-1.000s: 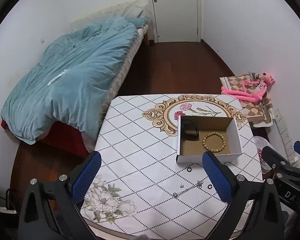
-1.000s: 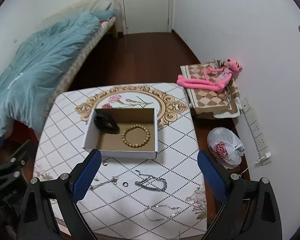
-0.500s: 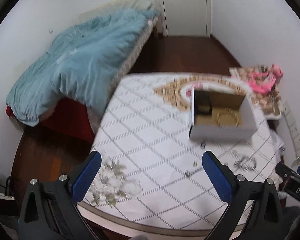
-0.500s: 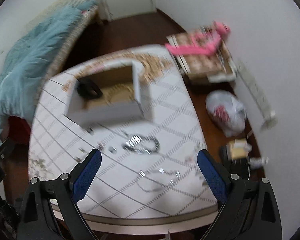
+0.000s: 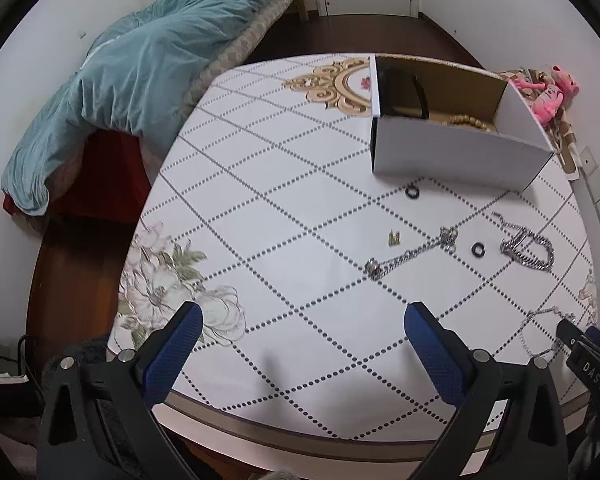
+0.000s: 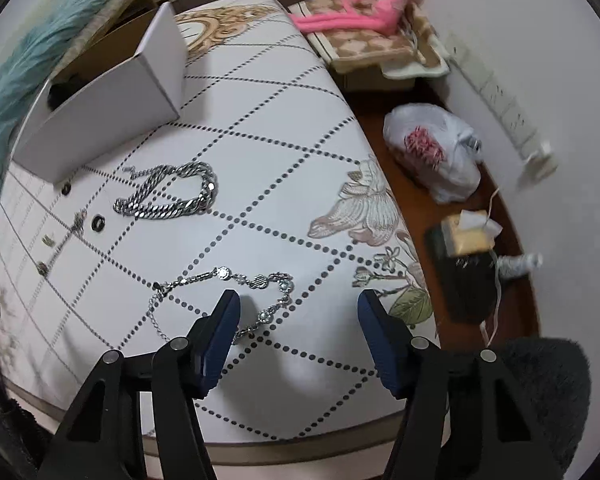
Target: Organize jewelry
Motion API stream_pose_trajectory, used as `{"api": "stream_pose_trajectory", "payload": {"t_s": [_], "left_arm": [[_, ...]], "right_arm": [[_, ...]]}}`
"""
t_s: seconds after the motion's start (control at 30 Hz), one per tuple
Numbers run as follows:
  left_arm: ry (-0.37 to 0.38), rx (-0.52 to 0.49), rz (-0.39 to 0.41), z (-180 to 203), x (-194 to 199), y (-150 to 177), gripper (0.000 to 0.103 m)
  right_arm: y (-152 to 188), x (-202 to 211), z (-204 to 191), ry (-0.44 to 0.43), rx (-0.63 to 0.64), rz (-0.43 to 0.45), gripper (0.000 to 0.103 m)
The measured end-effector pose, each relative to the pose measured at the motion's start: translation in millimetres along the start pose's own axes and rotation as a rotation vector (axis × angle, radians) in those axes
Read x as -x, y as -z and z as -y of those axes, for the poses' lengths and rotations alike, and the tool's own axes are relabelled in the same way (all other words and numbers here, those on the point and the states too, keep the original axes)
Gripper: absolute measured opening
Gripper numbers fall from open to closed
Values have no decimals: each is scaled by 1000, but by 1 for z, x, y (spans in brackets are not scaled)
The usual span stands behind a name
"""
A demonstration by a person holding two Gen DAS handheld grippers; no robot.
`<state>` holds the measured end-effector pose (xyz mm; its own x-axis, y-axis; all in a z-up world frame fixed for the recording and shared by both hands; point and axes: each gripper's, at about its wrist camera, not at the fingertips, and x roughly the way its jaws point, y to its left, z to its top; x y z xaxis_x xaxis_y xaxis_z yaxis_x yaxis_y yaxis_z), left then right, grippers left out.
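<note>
While white diamond-patterned table carries open white cardboard box, thin silver gem-set necklace lies just ahead of right hand-held gripper, released; long axis crosswise. Left hand-held gripper released, farther.

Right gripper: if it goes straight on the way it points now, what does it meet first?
Probably the thin jewelled necklace, lying just ahead of the open right gripper on the table; depth is uncertain.
</note>
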<state>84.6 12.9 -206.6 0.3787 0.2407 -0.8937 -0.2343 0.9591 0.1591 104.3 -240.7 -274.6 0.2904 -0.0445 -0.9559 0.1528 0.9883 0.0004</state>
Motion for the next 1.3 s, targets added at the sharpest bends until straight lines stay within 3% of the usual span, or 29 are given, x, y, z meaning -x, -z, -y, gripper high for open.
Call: {"api": "stream_pose_trajectory", "payload": {"t_s": [0.03, 0.07, 0.13, 0.23, 0.37, 0.5, 0.67, 0.83, 0.97, 1.07, 1.13, 1.23, 1.3], "left_arm": [[-1, 2, -5, 0, -3, 3, 103], [-1, 3, -9, -1, -5, 4, 103], [-2, 9, -21, -3, -10, 9, 103], [-4, 17, -34, -8, -16, 14, 103], [-7, 40, -34, -22, -14, 16, 103], [18, 65, -38, -31, -16, 9, 103], [92, 77, -54, -33, -25, -4, 102], [162, 58, -79, -26, -44, -12, 101], [189, 14, -94, -11, -58, -14, 86], [208, -13, -101, 1, -65, -15, 84], [218, -40, -102, 9, -69, -14, 73], [216, -77, -71, 19, -68, -15, 68], [223, -92, -46, 23, -66, -17, 47]], "right_arm": [[2, 1, -4, 0, 18, 28, 50], [3, 3, -7, -2, 27, 46, 30], [6, 5, -17, -6, 64, 70, 3], [6, 5, -20, -52, 64, 79, 3], [1, 20, -5, -209, -39, 88, 3], [-13, 46, -5, -301, -72, 123, 2], [-34, 67, -17, -363, -46, 158, 3], [-49, 68, -28, -368, -34, 180, 2], [-52, 54, -29, -357, -46, 162, 2], [-52, 41, -27, -349, -62, 138, 3], [-51, 35, -25, -341, -66, 127, 3], [-50, 29, -21, -330, -72, 117, 3], [-50, 26, -19, -326, -78, 111, 3]]}}
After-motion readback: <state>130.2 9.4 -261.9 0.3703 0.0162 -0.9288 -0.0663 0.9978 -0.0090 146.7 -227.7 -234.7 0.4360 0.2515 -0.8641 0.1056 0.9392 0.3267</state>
